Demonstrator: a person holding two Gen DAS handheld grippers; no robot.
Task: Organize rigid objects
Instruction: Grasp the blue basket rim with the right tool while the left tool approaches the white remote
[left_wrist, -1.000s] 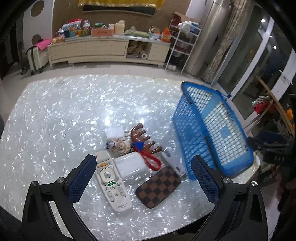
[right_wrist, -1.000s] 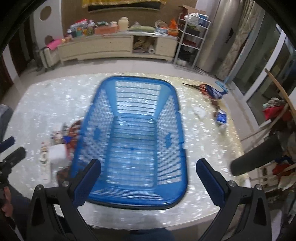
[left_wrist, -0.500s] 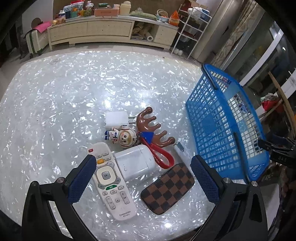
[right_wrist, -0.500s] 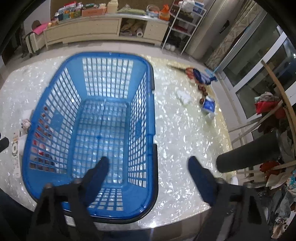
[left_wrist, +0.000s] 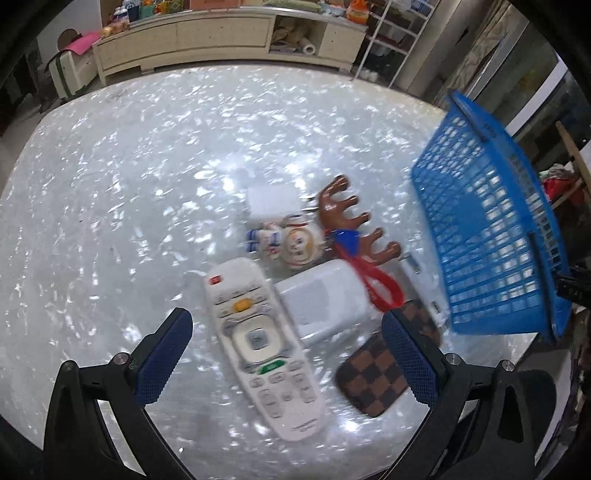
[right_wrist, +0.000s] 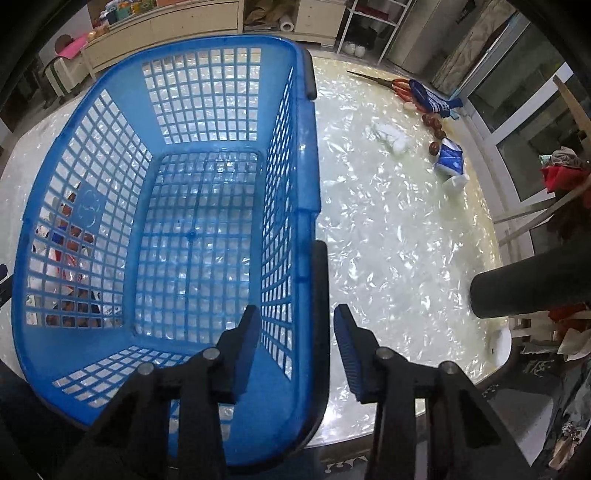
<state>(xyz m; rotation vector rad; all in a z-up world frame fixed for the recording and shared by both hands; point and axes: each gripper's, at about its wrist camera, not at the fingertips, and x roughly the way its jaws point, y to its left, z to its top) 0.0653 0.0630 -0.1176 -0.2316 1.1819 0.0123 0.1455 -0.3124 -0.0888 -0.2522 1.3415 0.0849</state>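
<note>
Your left gripper (left_wrist: 286, 349) has its jaws spread wide and holds nothing; it hangs over the white remote (left_wrist: 264, 345), which lies between the blue pads without touching either. Your right gripper (right_wrist: 295, 341) has its jaws drawn narrow and straddles the right wall of the blue basket (right_wrist: 308, 155), one finger inside, one outside (gaps still show between pads and plastic, so you have no grip on it).

The basket holds nothing: only the shiny table (right_wrist: 388, 229) shows through its grid floor. Everything else sits on the table left of the basket: the white box (left_wrist: 325, 301) just beside the remote, the checkered case (left_wrist: 373, 380), the red strap (left_wrist: 380, 286), the brown antler toy (left_wrist: 349, 218), and the small figurine (left_wrist: 284, 242).
</note>
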